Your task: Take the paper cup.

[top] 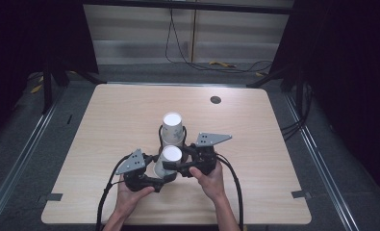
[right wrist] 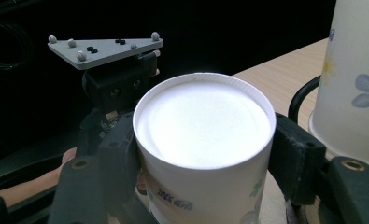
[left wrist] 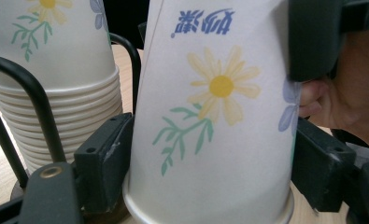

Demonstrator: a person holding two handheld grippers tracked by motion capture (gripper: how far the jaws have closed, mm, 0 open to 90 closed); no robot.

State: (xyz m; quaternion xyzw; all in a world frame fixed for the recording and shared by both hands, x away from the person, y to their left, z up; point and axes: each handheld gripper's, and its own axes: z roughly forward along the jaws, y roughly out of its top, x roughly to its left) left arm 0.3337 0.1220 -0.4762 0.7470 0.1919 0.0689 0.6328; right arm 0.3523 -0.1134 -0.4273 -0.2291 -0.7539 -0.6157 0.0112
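Pale wooden table (top: 130,110), grey floor (top: 144,72), dark curtains (top: 351,72)

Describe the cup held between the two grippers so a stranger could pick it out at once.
On the wooden table, near its front edge, two hand-held grippers meet. Between them stands an upside-down paper cup printed with a yellow daisy. Unlike the stack of cups in the black wire holder just behind, it stands alone, gripped from both sides.

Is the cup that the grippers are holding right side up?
No, the paper cup is upside down: in the left gripper view its rim is at the bottom and its printed writing reads inverted.
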